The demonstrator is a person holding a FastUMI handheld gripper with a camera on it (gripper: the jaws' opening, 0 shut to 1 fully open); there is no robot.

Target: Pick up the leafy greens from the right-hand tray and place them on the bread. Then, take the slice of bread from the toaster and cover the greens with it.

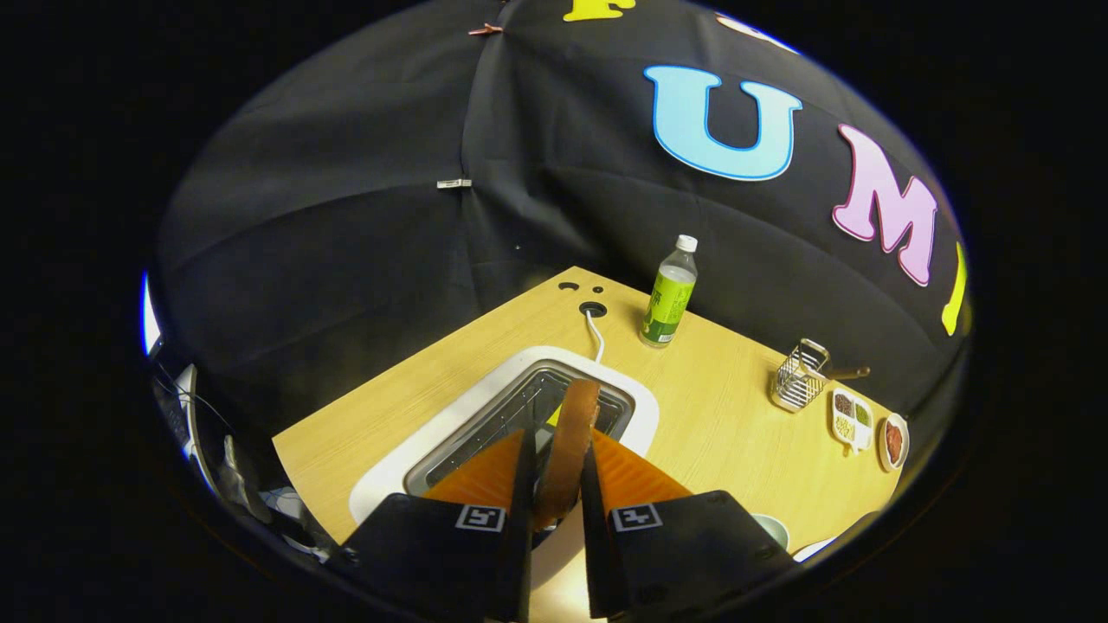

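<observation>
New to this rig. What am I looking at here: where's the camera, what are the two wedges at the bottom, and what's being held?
The camera is a fisheye lens mounted on a hand-held two-finger gripper, carried by a person; no robot arm is involved. It looks forward along the fingers, which are the two wedges with square markers at the bottom.

Between the fingers stands a brown-crusted slice of bread, seen edge-on. Both fingers press on it, so it is gripped. It sits right over the slot of the white toaster, whose white cord runs to a hole in the light wooden table.

Beyond the toaster stands a green-labelled plastic bottle with a white cap. Off to the right are a small wire basket, a white divided dish of small foods, and a small plate with something reddish.
</observation>
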